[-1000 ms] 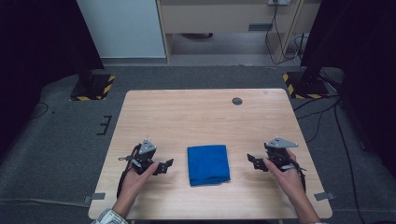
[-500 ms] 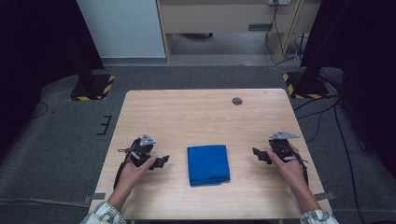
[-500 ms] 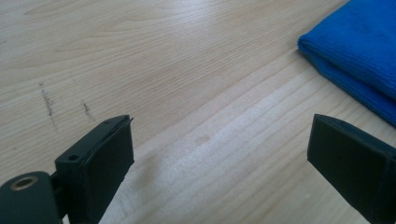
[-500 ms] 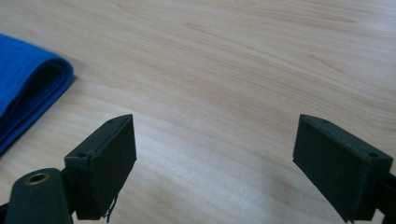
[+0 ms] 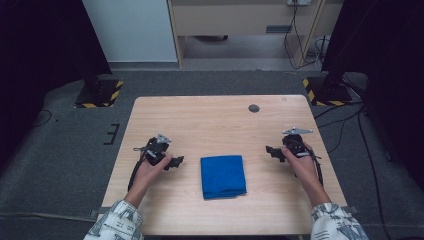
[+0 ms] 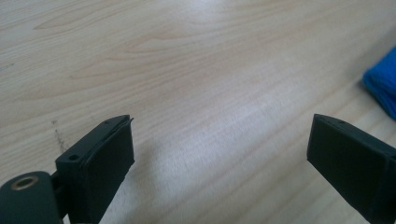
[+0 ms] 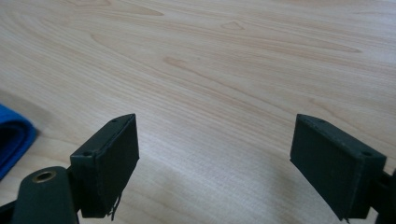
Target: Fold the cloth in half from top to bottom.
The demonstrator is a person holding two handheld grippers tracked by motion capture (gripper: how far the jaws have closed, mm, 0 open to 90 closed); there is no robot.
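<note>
A folded blue cloth (image 5: 223, 176) lies flat near the table's front middle. My left gripper (image 5: 177, 161) hovers just left of it, jaws wide open and pointing toward the cloth, with bare wood between them (image 6: 219, 154). The cloth's edge (image 6: 383, 86) shows at the far right of the left gripper view. My right gripper (image 5: 270, 150) is held to the right of the cloth, apart from it and also open (image 7: 215, 154). Its jaws have just been closing a little, with nothing between them. A corner of the cloth (image 7: 11, 137) sits at that view's left edge.
The light wooden table (image 5: 215, 120) has a small dark round spot (image 5: 254, 108) near its far edge. Dark stands with yellow-black striped bases (image 5: 100, 94) (image 5: 325, 92) flank the table on the grey floor. A cable trails off the right hand.
Both hands have slid away from the person toward the table's middle, staying on either side of the cloth. The cloth has not moved.
</note>
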